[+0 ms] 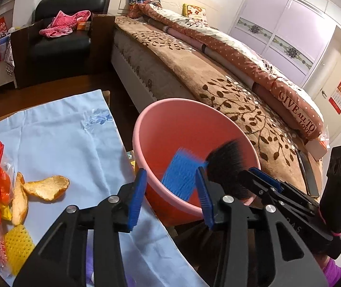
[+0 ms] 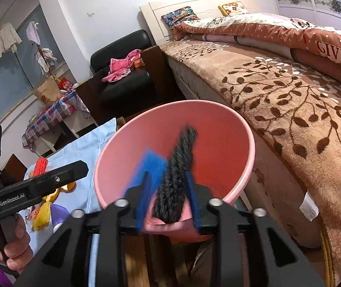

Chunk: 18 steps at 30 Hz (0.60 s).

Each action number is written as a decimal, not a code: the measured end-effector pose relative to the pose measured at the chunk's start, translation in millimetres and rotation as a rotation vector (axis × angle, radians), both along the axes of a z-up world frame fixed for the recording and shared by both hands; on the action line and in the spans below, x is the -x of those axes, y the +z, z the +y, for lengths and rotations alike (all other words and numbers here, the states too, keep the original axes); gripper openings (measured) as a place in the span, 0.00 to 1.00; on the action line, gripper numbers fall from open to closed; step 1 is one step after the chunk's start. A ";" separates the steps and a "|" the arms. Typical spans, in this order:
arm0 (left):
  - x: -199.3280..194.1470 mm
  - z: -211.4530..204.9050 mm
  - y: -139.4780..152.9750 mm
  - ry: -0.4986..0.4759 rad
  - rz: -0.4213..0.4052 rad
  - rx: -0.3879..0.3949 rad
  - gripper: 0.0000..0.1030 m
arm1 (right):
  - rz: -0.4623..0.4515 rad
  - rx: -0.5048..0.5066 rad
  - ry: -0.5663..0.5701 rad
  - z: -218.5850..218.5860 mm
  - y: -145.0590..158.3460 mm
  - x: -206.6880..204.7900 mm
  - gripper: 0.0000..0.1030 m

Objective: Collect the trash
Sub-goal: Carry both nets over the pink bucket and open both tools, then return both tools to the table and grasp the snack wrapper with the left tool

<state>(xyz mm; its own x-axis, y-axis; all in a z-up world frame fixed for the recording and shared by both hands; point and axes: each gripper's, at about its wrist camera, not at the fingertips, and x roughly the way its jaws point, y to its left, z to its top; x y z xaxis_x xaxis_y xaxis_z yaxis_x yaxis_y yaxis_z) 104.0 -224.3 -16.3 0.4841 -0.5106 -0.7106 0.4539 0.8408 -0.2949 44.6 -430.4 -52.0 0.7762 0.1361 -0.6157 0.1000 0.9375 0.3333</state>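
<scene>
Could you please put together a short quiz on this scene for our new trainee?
1. True or false: the orange peel lies inside the pink basin.
2. Which colour is the foam net seen against the inside of the basin? A red, B blue, C yellow.
3. What, if anything, is gripped between the pads of the left gripper?

Key
1. False: the peel lies on the light blue cloth, beside the basin.
2. B.
3. Nothing: its jaws stand open at the basin's rim.
</scene>
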 end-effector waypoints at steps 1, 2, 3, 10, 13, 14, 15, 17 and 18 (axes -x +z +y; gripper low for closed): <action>0.5 1.5 0.2 0.002 -0.001 0.000 0.41 | 0.001 0.004 0.001 0.5 0.1 0.2 0.37; 1.1 1.9 0.0 0.003 0.000 0.001 0.41 | 0.004 0.007 0.000 0.9 -0.1 0.1 0.38; 1.7 3.2 0.2 0.005 0.000 0.003 0.41 | 0.006 0.005 0.001 0.9 0.1 0.2 0.38; 9.2 19.3 10.2 0.032 -0.029 0.033 0.41 | -0.043 0.008 0.034 12.1 14.1 11.2 0.47; 14.8 32.9 19.9 0.052 -0.053 0.053 0.41 | -0.084 0.039 0.066 27.1 25.6 21.2 0.53; 16.5 37.0 22.5 0.058 -0.060 0.058 0.41 | -0.095 0.050 0.077 32.4 29.1 24.5 0.55; 18.6 41.7 25.3 0.067 -0.068 0.063 0.41 | -0.107 0.066 0.086 39.4 33.7 29.1 0.61; 23.8 54.2 31.6 0.089 -0.086 0.076 0.41 | -0.127 0.088 0.099 50.5 42.2 37.8 0.66; 25.6 58.2 33.7 0.096 -0.090 0.080 0.41 | -0.134 0.099 0.103 55.5 46.1 41.9 0.67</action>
